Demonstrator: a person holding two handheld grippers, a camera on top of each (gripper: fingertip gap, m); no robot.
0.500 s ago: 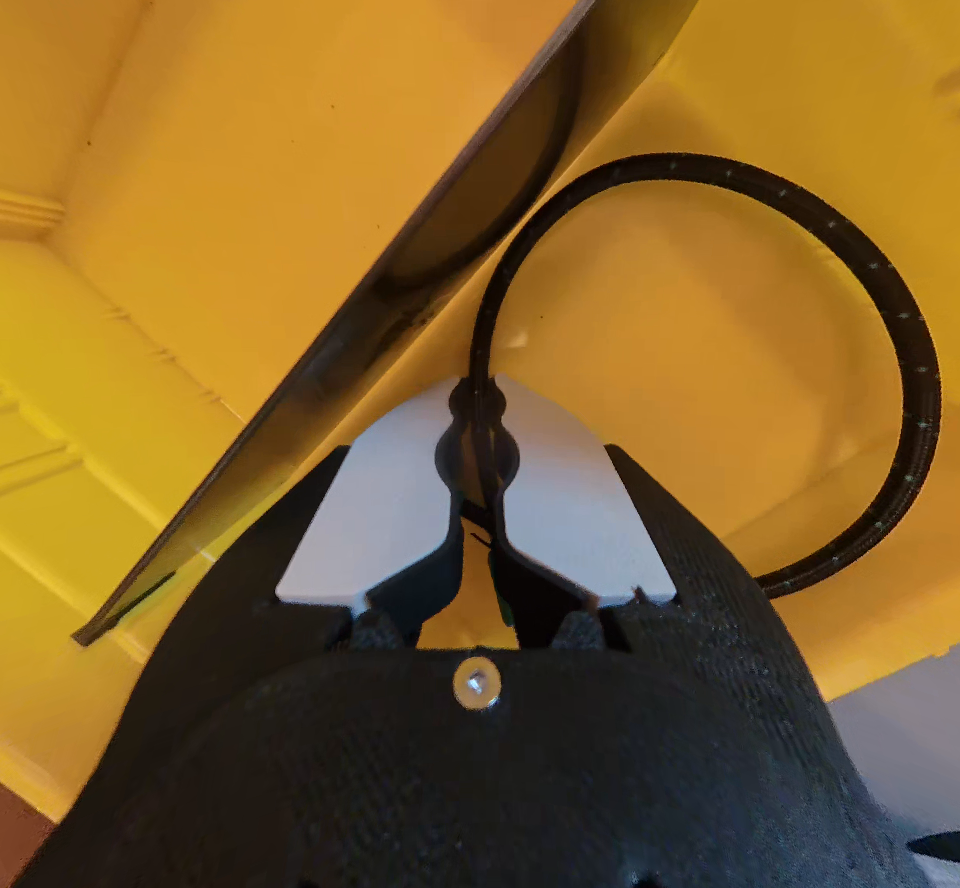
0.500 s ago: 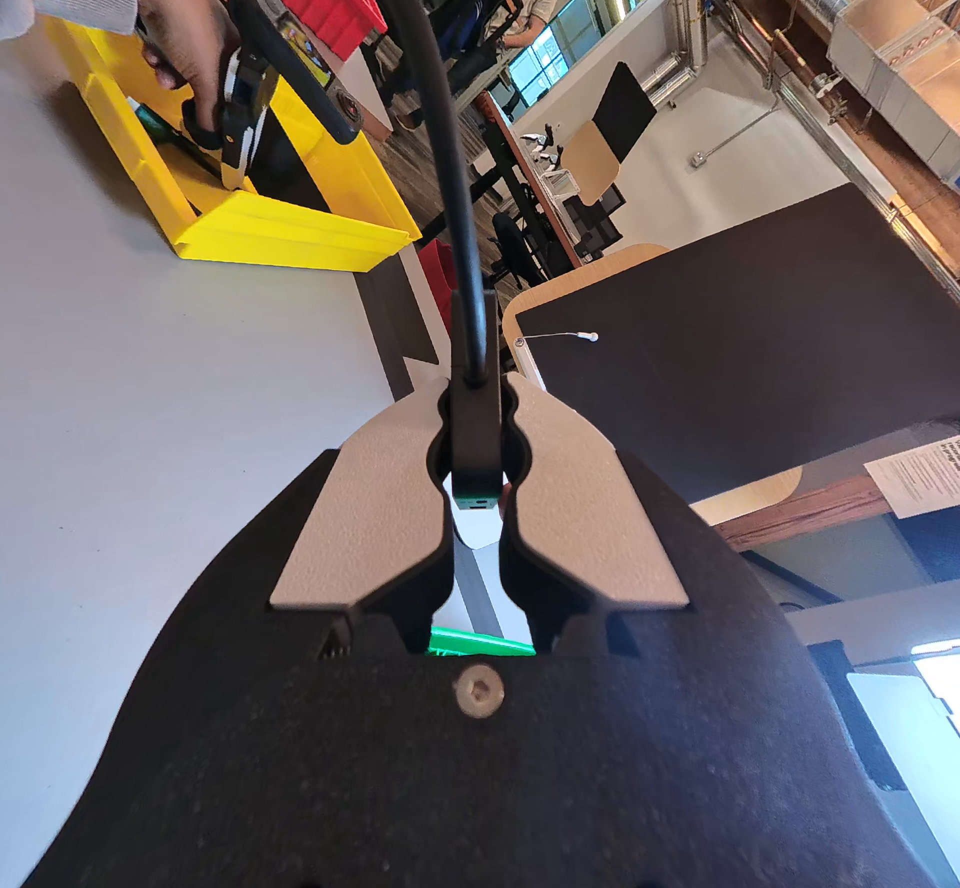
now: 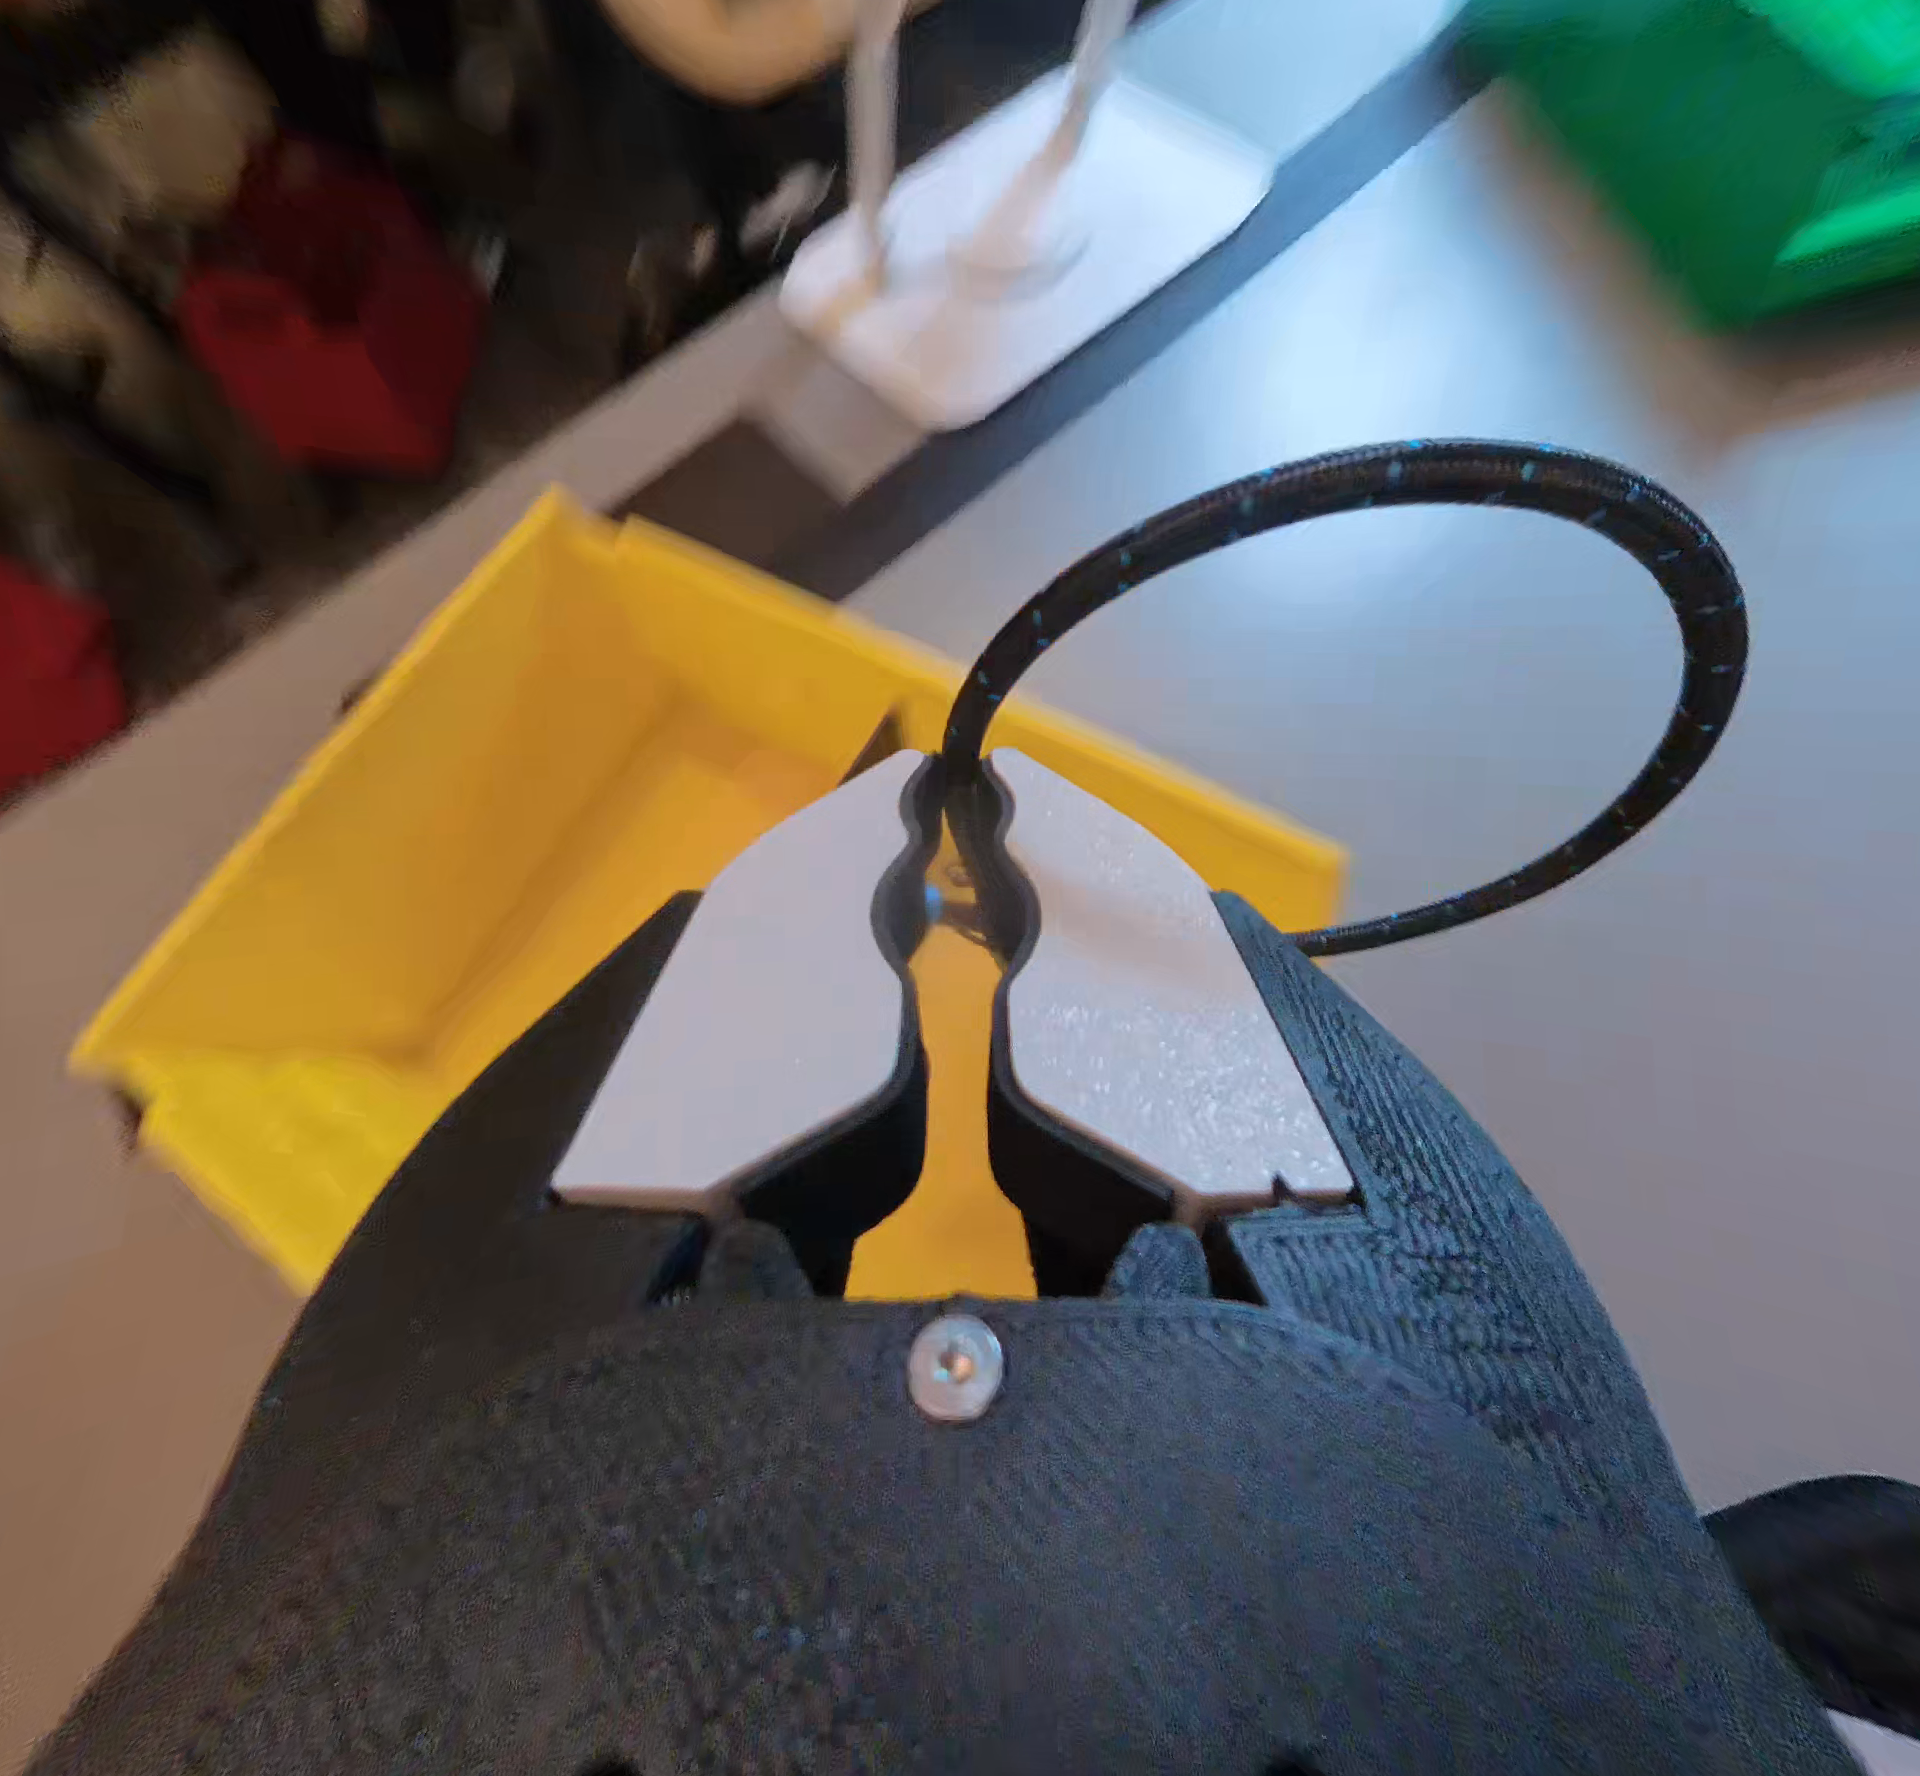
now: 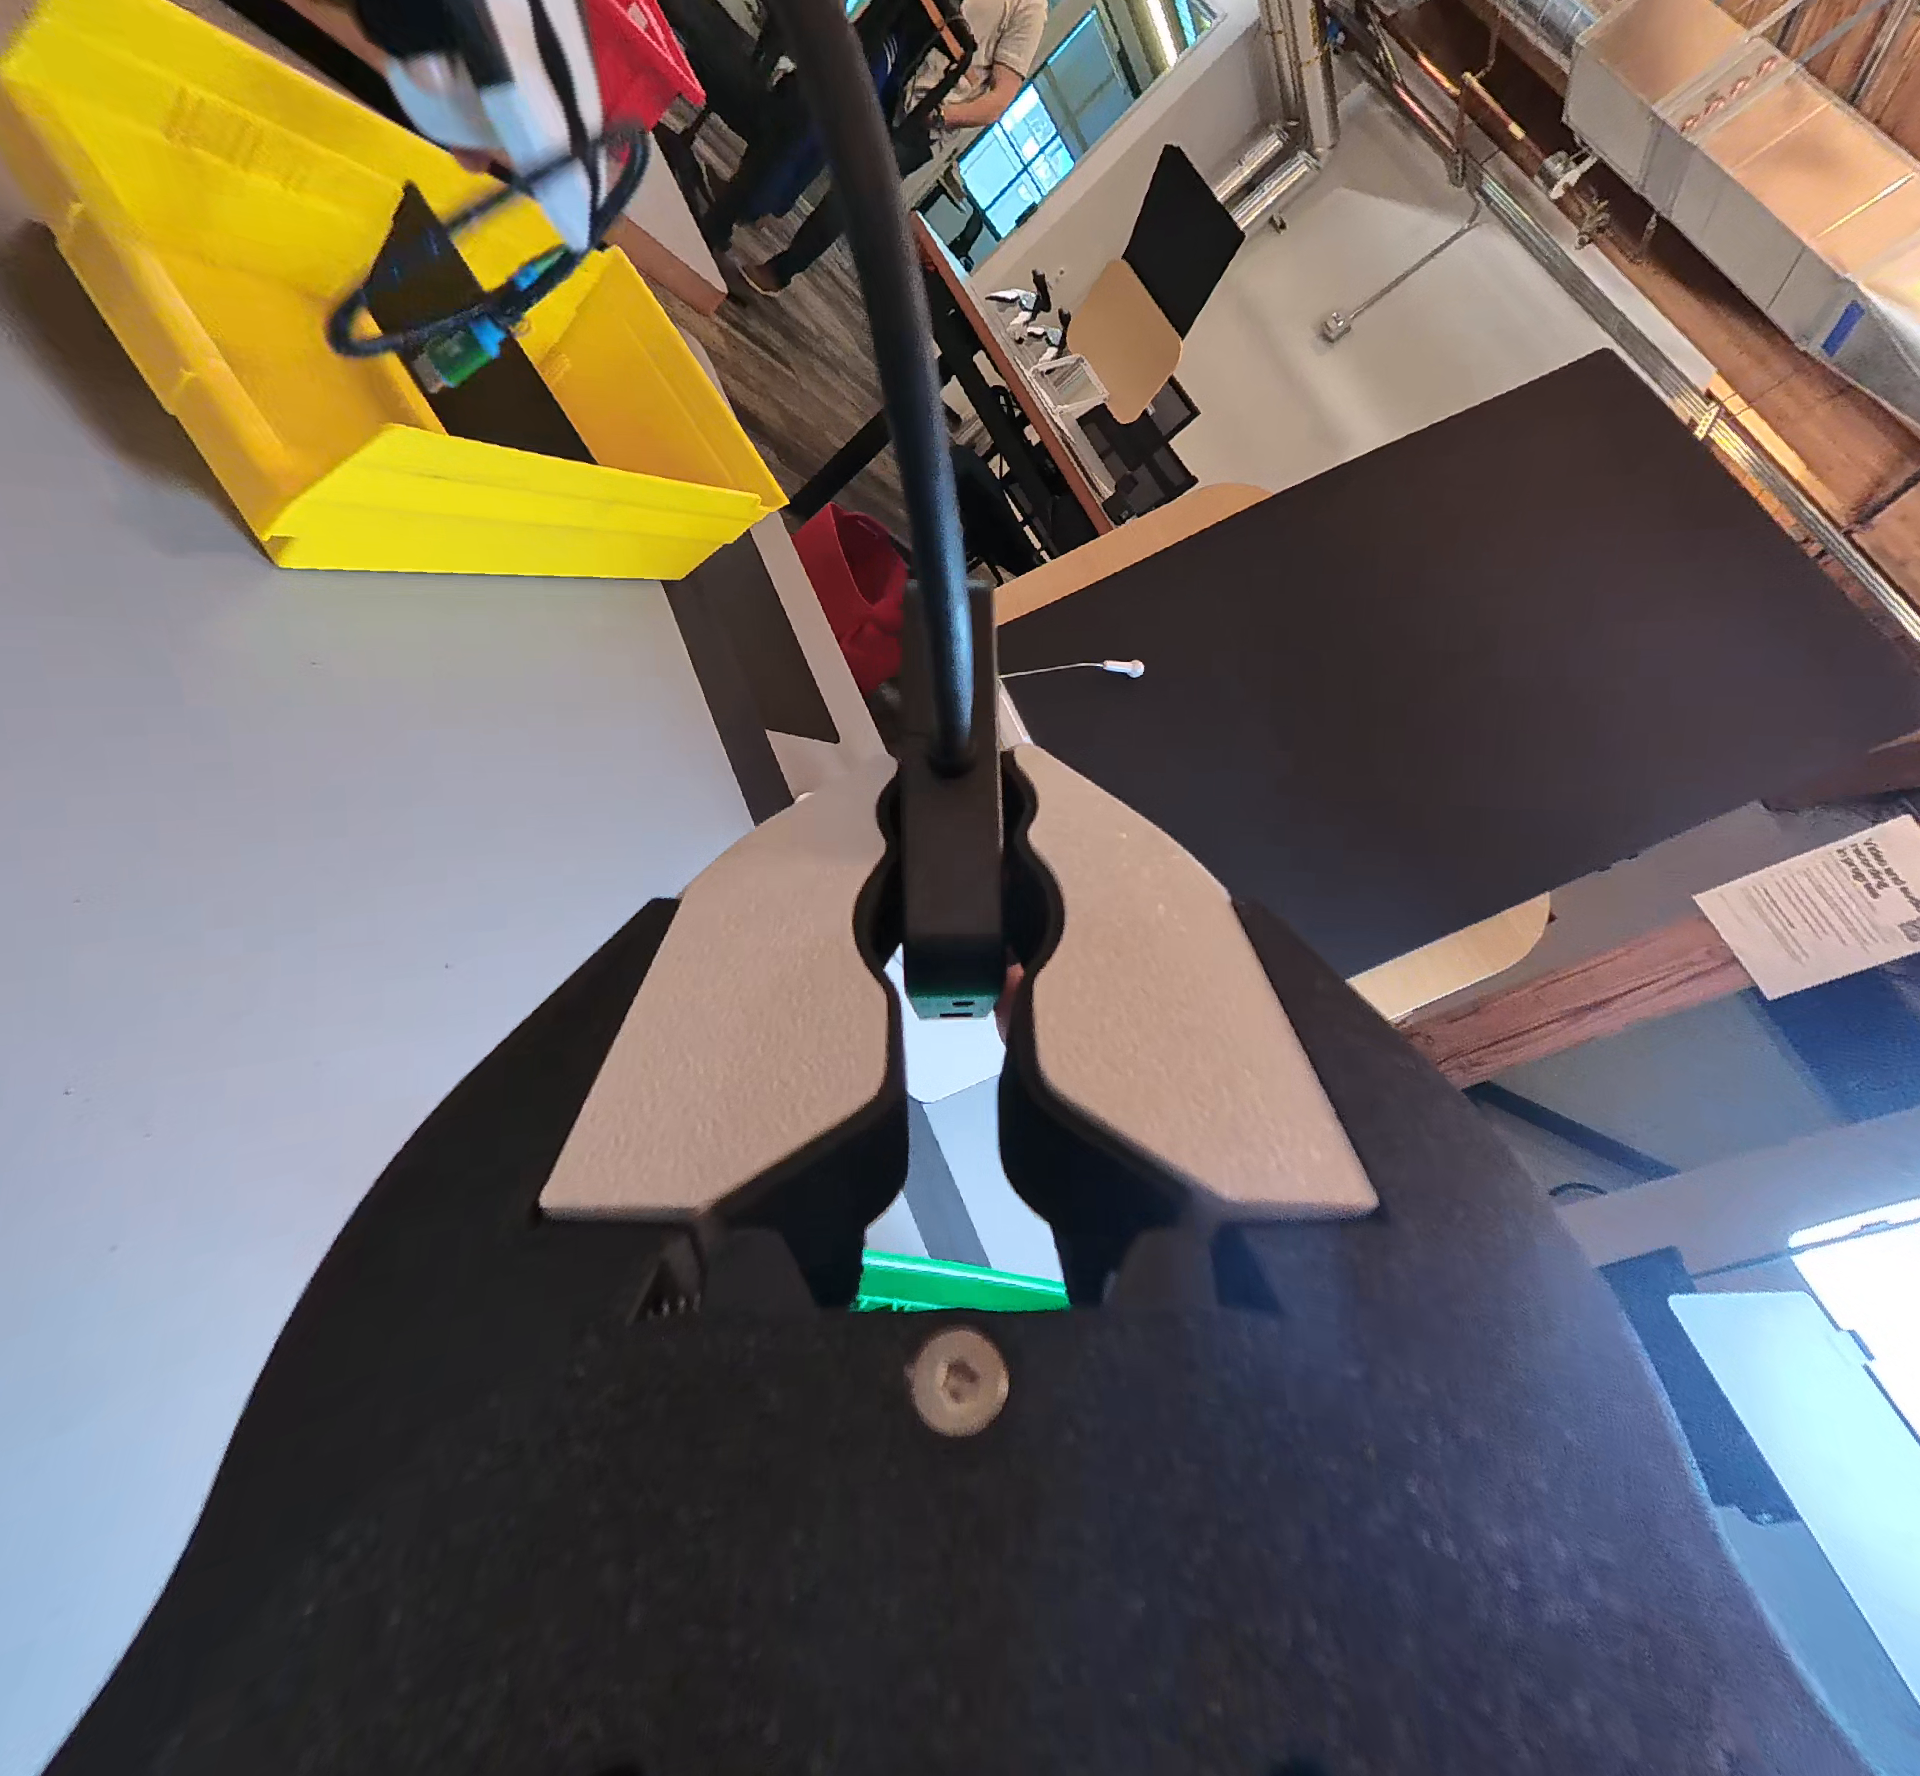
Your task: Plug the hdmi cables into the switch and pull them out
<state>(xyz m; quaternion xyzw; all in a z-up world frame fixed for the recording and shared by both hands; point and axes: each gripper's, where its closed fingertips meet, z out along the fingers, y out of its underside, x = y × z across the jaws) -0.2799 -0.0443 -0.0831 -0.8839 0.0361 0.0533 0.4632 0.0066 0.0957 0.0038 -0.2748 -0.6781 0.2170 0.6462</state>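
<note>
My left gripper [image 3: 956,770] is shut on a black braided cable [image 3: 1662,563] that loops up and to the right. It hangs above a yellow bin [image 3: 468,843]. My right gripper [image 4: 951,781] is shut on a black HDMI plug [image 4: 951,895], and its smooth black cable [image 4: 883,220] rises out of view. In the right wrist view the left gripper [image 4: 540,157] is blurred at the top left, with the braided cable and a small green and blue end piece [image 4: 462,355] dangling over the yellow bin [image 4: 499,500]. I cannot make out a switch.
A black divider [image 4: 426,272] stands inside the yellow bin. A green bin [image 3: 1714,116] is on the grey table [image 3: 1455,895] at the far right. A white stand base [image 3: 1018,272] sits at the table's edge. Red bins [image 4: 623,12] lie beyond the table. Spacing between my two grippers at the tips: around 35 cm.
My left gripper has risen out of the yellow bin with the braided cable and now looks down on the bin from above. My right gripper has held still with the plug.
</note>
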